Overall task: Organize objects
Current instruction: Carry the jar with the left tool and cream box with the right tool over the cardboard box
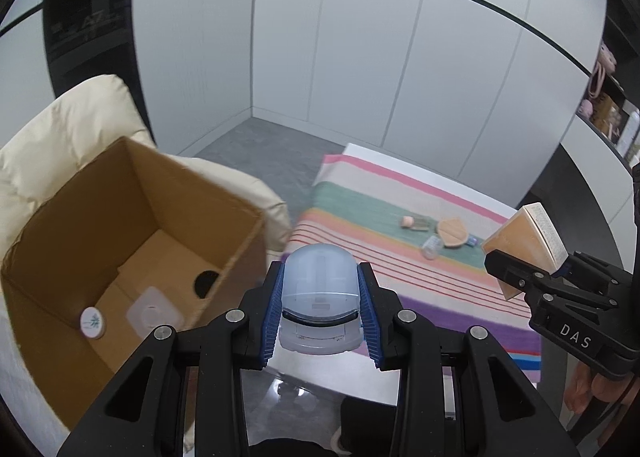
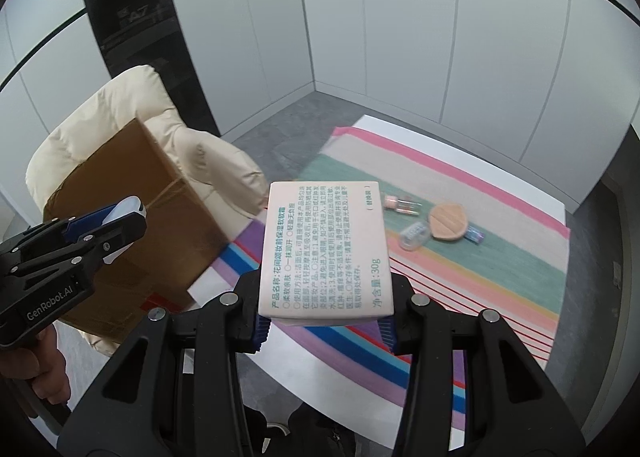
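Inside the cardboard box (image 1: 132, 241), at eight o'clock in the left wrist view, a round white lid (image 1: 93, 322) and a clear square container (image 1: 152, 315) already lie. The left gripper (image 1: 320, 309) clamps a pale blue dispenser (image 1: 318, 289); the right gripper (image 2: 325, 321) clamps a printed cosmetics carton (image 2: 325, 253) (both aloft, neither boxed yet). Small bottles (image 1: 416, 223) and a peach powder puff (image 1: 452, 232) remain on the striped cloth (image 1: 400, 277) over the bench at two o'clock.

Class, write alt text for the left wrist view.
The left gripper holds a pale blue plastic case beside an open brown cardboard box resting on a cream cushion. At right, the right gripper holds a tan carton above a striped cloth.
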